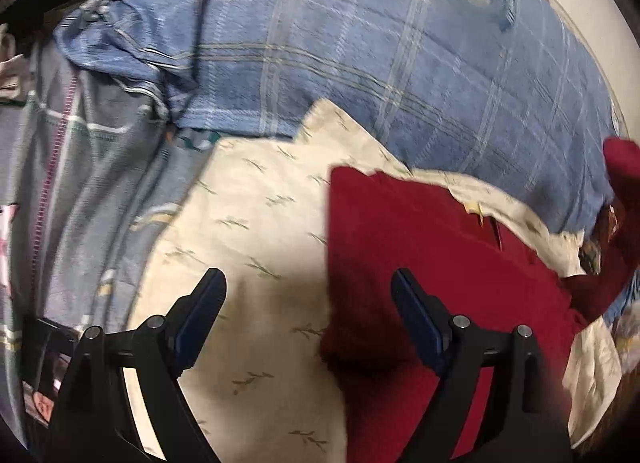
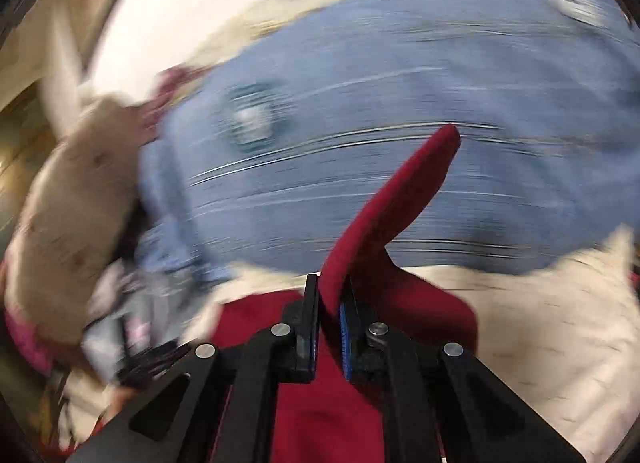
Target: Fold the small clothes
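Note:
A small dark red garment (image 1: 440,263) lies on a cream sheet with a leaf print (image 1: 248,231). My left gripper (image 1: 308,287) is open and empty, its fingers apart above the garment's left edge and the sheet. My right gripper (image 2: 330,295) is shut on a fold of the red garment (image 2: 384,215), which sticks up and forward from between the fingers; more red cloth lies below. The right wrist view is heavily blurred by motion.
A blue plaid blanket (image 1: 380,55) covers the far side and also shows in the right wrist view (image 2: 440,83). A grey-blue garment with a pink zip (image 1: 80,167) lies at the left. Cream and pink clothes (image 2: 72,215) are heaped at the left of the right wrist view.

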Available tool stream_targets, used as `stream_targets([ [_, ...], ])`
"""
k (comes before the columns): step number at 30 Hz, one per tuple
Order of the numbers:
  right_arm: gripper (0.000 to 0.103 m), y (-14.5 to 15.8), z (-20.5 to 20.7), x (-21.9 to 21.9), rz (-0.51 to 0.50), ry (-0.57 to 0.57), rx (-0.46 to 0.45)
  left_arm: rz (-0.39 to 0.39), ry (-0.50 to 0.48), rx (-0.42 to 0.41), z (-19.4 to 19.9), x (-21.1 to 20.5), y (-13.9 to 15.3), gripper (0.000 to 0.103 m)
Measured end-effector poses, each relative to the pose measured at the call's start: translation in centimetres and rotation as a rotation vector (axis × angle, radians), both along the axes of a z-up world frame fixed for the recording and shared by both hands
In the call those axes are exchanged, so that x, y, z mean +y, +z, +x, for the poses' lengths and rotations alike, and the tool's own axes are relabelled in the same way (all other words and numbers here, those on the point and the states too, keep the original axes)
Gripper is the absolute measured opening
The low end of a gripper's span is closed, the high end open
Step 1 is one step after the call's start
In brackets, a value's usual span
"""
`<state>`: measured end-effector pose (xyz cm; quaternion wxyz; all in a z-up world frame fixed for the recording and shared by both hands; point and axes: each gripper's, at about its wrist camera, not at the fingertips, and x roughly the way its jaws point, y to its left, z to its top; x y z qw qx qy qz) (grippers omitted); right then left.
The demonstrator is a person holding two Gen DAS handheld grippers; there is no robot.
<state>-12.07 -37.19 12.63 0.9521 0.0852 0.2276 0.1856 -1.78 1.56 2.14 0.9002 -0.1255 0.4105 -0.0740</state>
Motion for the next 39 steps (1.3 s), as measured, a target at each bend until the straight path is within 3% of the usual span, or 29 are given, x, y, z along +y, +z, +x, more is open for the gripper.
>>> stream_targets([
  [5,0.008,-1.9,2.0,10.2,-0.149,0.17,0.011,-0.044,0.072,-0.016,0.2,2.3,0.2,0.085],
  [9,0.008,-8.1,5.1,15.9,-0.333,0.055,-0.011,-0.06,0.085,-0.013,0.4,2.7,0.1,0.085],
  [11,0.012,-12.7,7.0,18.0,-0.358,0.025,0.024,-0.055,0.073,-0.01,0.5,2.4,-0.1,0.085],
  [12,0.013,-14.2,7.8,17.8,-0.345,0.039,0.07,-0.056,0.063,-0.004,0.5,2.2,-0.2,0.085],
  [14,0.015,-18.6,9.3,18.6,-0.309,0.082,0.253,-0.061,0.036,0.007,0.6,1.7,-0.4,0.085],
  [15,0.018,-19.3,8.8,18.5,-0.305,0.094,0.268,-0.06,0.026,0.008,0.5,1.5,-0.3,0.085],
  [17,0.033,-18.5,6.0,17.3,-0.329,0.089,0.228,-0.057,0.012,0.001,0.4,1.4,-0.2,0.085],
  [19,0.057,-17.3,3.3,15.2,-0.334,0.051,0.166,-0.062,0.0,-0.008,0.3,1.2,0.1,0.085],
  [21,0.071,-15.5,-0.2,11.9,-0.345,-0.039,0.089,-0.068,-0.008,-0.01,0.2,1.1,0.2,0.085],
  [24,0.078,-14.7,-3.0,7.2,-0.453,-0.251,0.051,-0.07,-0.016,-0.003,0.1,0.8,0.0,0.085],
  [28,0.078,-15.7,-3.9,1.6,-0.439,-0.402,0.119,-0.079,-0.029,0.024,0.4,0.2,-0.7,0.085],
  [32,0.078,-17.0,-4.0,-0.9,-0.378,-0.403,0.165,-0.057,-0.027,0.035,0.6,-0.2,-1.1,0.085],
  [35,0.073,-18.2,-2.1,0.0,-0.411,-0.371,0.184,-0.046,-0.027,0.037,0.8,-0.6,-1.4,0.085],
  [36,0.056,-18.6,-1.4,0.6,-0.461,-0.363,0.183,-0.042,-0.027,0.039,0.8,-0.7,-1.5,0.085],
  [37,0.022,-18.6,-1.1,0.9,-0.496,-0.377,0.17,-0.037,-0.03,0.041,0.9,-0.9,-1.6,0.085],
  [38,0.008,-18.5,-0.9,1.1,-0.525,-0.404,0.148,-0.034,-0.036,0.044,0.9,-1.1,-1.7,0.085],
  [39,0.009,-18.2,-0.9,1.0,-0.528,-0.434,0.136,-0.031,-0.042,0.046,0.9,-1.3,-1.7,0.085],
])
